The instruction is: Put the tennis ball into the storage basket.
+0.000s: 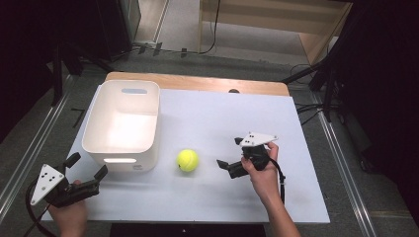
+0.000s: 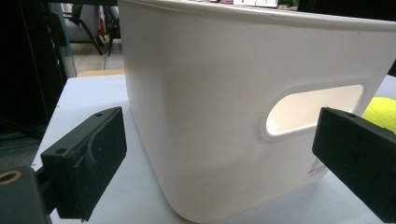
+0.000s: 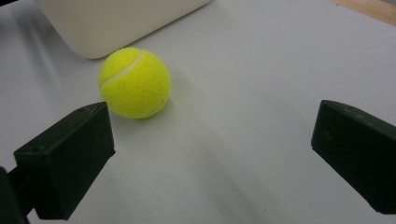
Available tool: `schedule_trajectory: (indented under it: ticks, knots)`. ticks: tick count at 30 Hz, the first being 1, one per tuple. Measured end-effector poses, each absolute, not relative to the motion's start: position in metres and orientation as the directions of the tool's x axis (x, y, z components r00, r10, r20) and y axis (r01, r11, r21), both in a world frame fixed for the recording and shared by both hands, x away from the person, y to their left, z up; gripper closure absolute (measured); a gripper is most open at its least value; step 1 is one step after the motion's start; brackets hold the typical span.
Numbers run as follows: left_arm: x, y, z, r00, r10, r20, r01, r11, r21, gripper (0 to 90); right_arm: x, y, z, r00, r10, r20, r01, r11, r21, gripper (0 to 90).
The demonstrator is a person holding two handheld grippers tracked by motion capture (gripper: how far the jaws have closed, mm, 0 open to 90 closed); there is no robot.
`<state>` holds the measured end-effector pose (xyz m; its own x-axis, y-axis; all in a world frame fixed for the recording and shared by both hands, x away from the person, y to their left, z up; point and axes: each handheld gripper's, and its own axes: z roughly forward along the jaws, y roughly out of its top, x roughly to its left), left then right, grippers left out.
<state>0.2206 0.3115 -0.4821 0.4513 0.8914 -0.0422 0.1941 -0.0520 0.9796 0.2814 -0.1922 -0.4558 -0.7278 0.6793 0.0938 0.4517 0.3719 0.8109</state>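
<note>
While the yellow tennis ball lies on the white table, just right of the white bin, the right hand-held gripper points left at it with jaws spread, a short gap between. The bin's long axis runs away from the person, and its inside looks empty. The left hand-held gripper sits near the bin's near corner, spread wide.

From the left gripper view, the bin wall and its handle slot loom close; the ball peeks out at the right.

From the right gripper view, the ball rests beside the bin corner, nearer the left jaw, untouched.
</note>
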Motion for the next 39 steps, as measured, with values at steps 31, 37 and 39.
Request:
schedule_trajectory:
  ticks: [31,37,39]
  knots:
    - [0.22,0.312,-0.482,0.453,0.89,-0.044,0.196,-0.052,0.979,2.9,0.292,-0.151,-0.458,-0.781,0.618,0.093,0.437,0.434,0.788,0.0]
    - [0.22,0.312,-0.482,0.454,0.89,-0.045,0.196,-0.05,0.979,2.9,0.293,-0.143,-0.458,-0.791,0.604,0.096,0.435,0.446,0.782,0.0]
    - [0.22,0.312,-0.482,0.453,0.89,-0.046,0.196,-0.049,0.979,2.8,0.294,-0.14,-0.458,-0.795,0.6,0.09,0.431,0.455,0.779,0.0]
